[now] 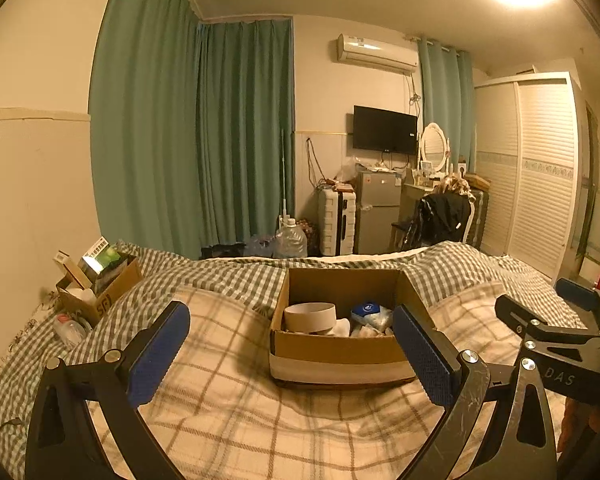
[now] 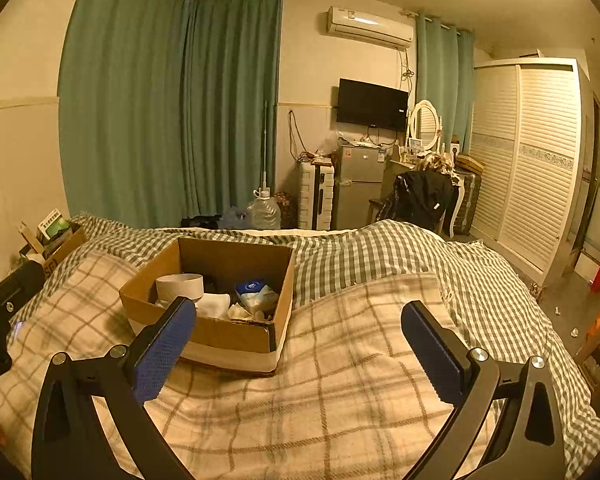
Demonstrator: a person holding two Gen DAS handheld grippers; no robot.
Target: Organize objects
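- Left wrist view: the left gripper (image 1: 292,356) is spread wide with nothing between its blue pads, hovering low over the plaid blanket (image 1: 220,392). The cardboard box (image 1: 340,350) sits dead ahead, just past the fingertips, and the right-hand pad overlaps its near right corner in the picture. Its near wall runs crosswise to the fingers.
- In the box: a roll of tape (image 1: 310,316) on the left, a blue-and-white packet (image 1: 371,314) on the right, plus some white bits I can't make out.
- The right gripper (image 1: 540,304) pokes in from the right edge, and "DAS" is stamped on its body. A second box (image 1: 100,292) far left by the wall reads "SF"; the green pack inside has print too small to read.
- Right wrist view: the right gripper (image 2: 300,344) is also spread and holding nothing. Here the cardboard box (image 2: 220,312) lies ahead and off to the left, turned corner-on, with the left pad just covering its near wall.
- So I'd say the left one is lined up better for reaching in.
- The packet's (image 2: 256,294) blue label has a round logo, unreadable.
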